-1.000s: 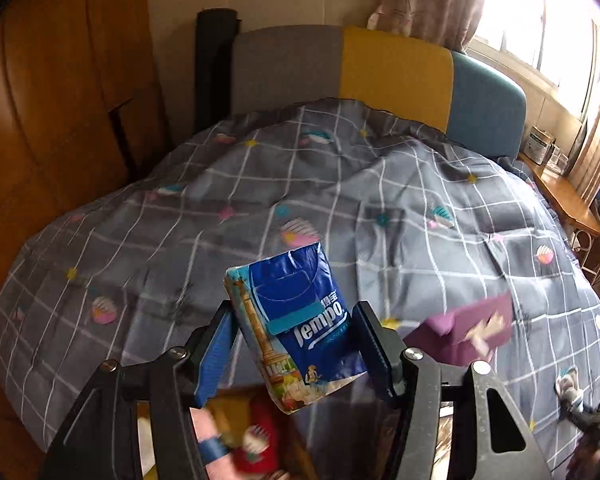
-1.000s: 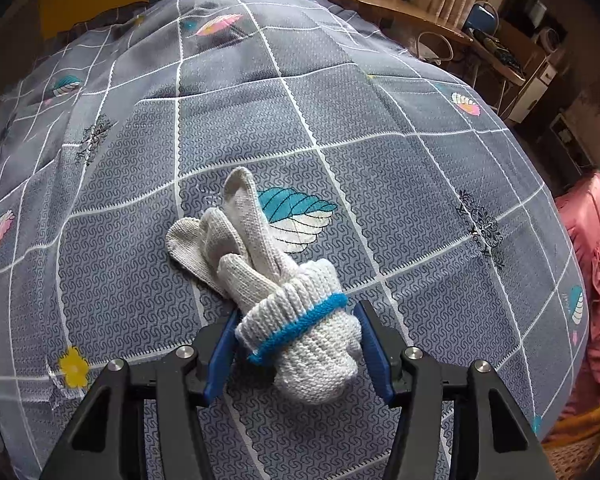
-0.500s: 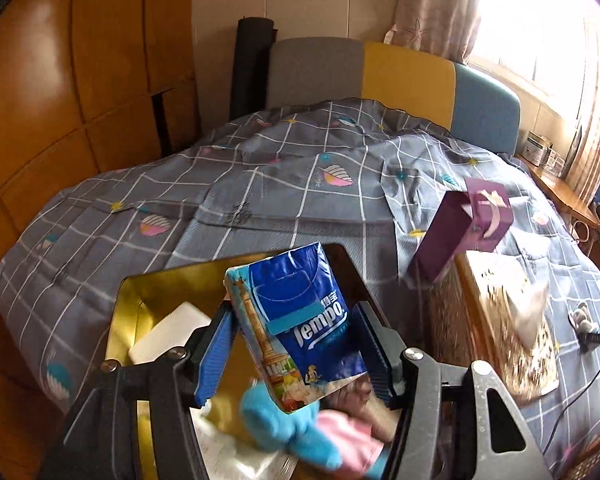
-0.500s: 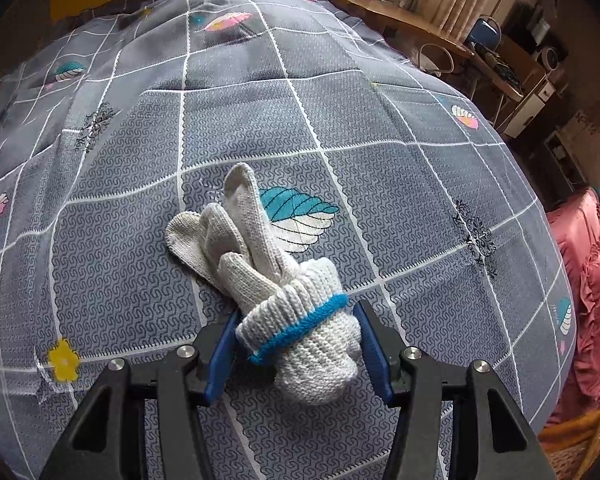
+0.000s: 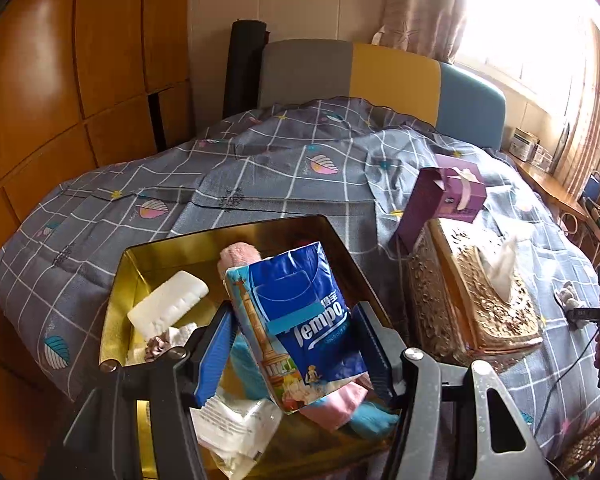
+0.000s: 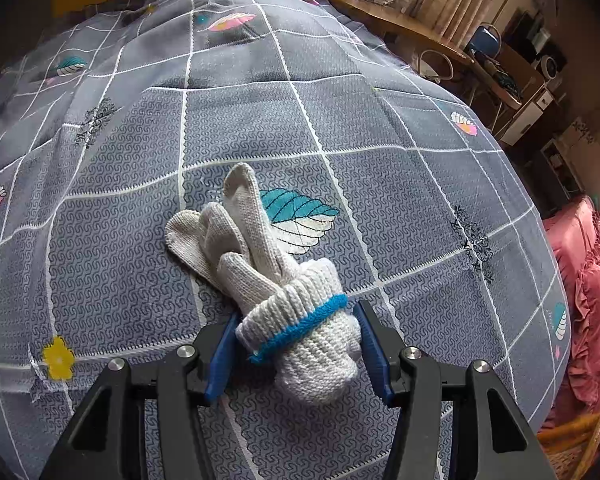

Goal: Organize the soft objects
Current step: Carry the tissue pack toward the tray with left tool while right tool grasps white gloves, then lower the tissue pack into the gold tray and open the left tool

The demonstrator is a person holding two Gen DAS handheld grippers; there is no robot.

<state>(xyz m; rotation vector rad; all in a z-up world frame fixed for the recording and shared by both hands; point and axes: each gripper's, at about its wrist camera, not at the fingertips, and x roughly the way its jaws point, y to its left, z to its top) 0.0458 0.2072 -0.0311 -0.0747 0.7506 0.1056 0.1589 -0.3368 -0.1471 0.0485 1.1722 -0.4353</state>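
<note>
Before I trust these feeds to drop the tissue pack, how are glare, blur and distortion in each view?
Left wrist view: the window is blown out white at top right, but the tissue pack and gold tin read sharply; fisheye bends the wardrobe. Right wrist view: even light, no glare, the glove crisp; the quilt bulges into a dome, corners dark.

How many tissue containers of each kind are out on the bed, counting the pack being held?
Blue soft tissue pack, in the left hand-held gripper: 1
Purple tissue box: 1
Ornate gold tissue box: 1
Total: 3
</note>
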